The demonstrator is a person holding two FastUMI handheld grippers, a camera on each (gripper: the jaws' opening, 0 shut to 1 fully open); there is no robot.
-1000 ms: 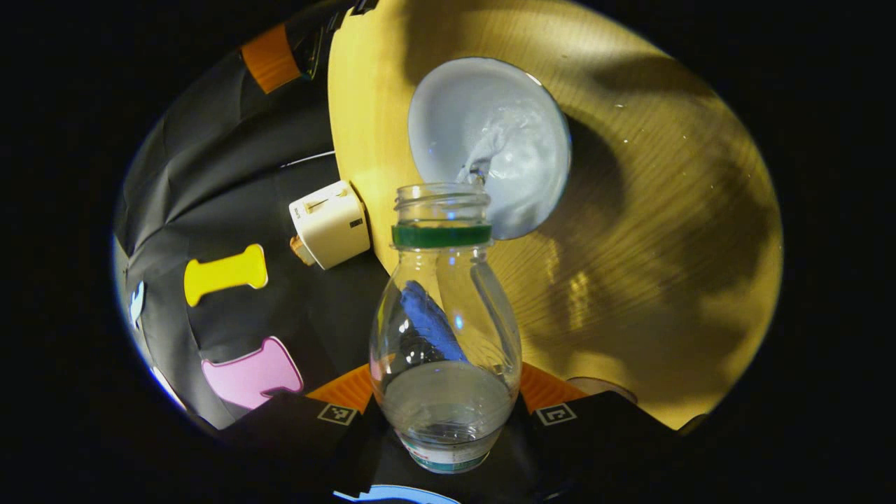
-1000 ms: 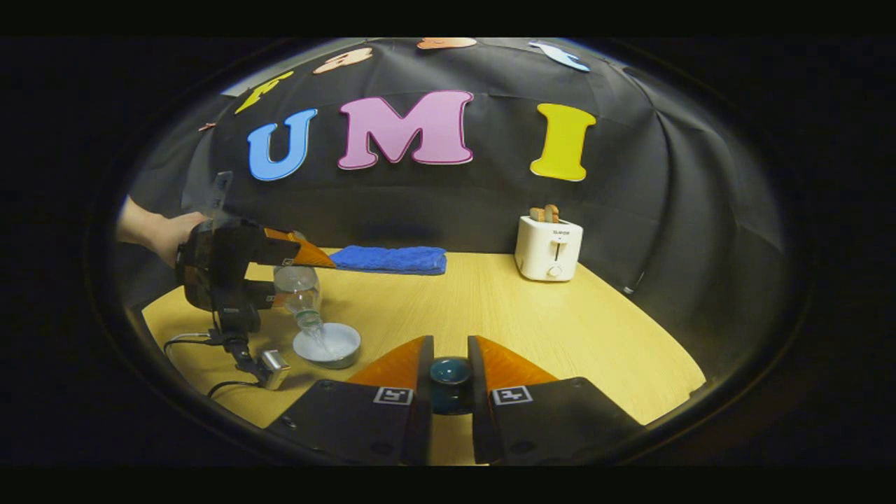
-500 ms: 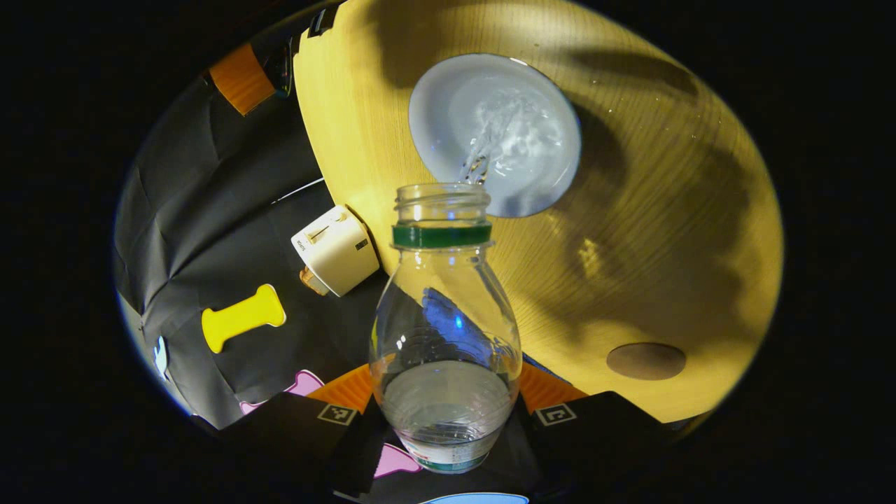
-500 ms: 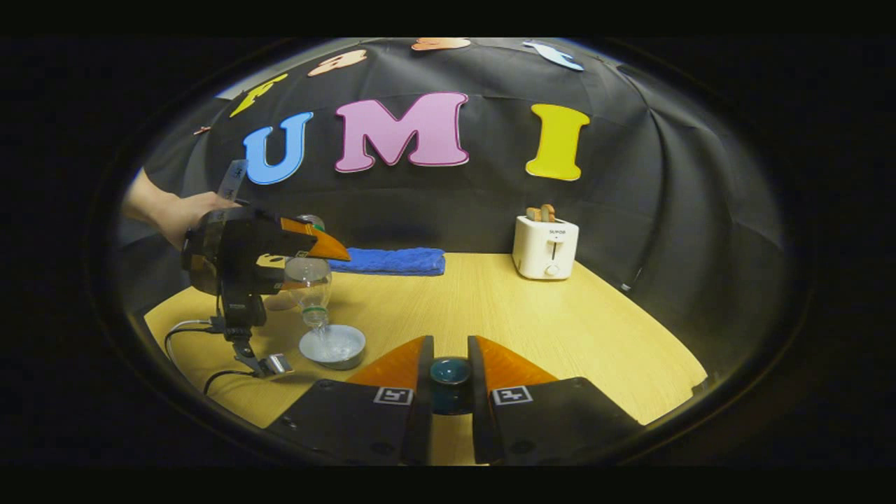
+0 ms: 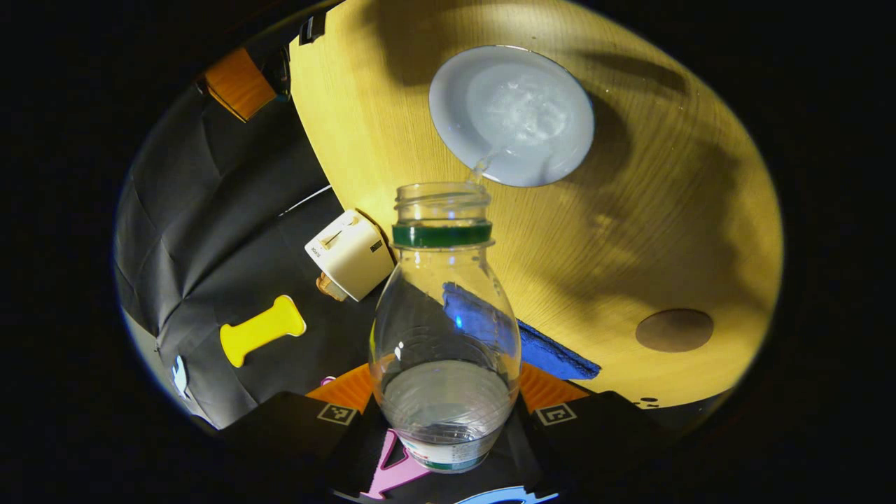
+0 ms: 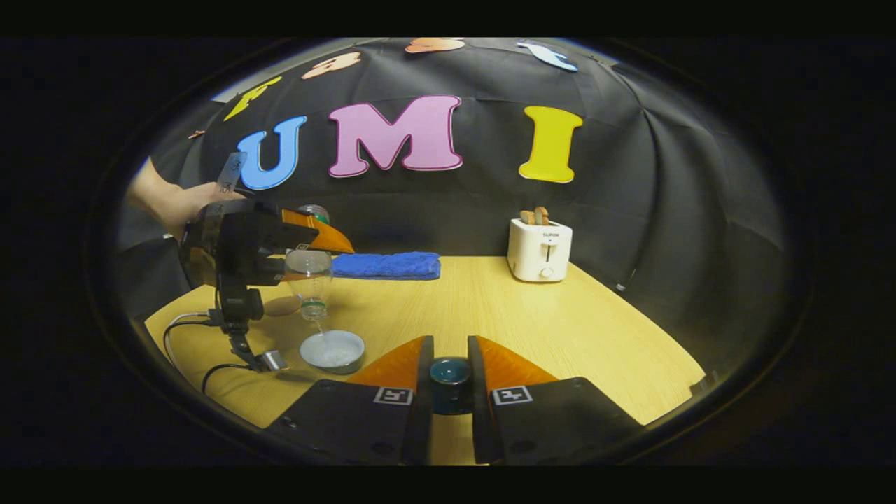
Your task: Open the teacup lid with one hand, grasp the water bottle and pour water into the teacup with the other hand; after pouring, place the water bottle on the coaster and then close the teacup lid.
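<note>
While the bottle is clamped mouth-down in the left gripper over the teacup, the lid is pinched by the right gripper.

Cloth-walled booth, wooden table

One water bottle, one teacup, one lid, one coaster, one toaster
</note>
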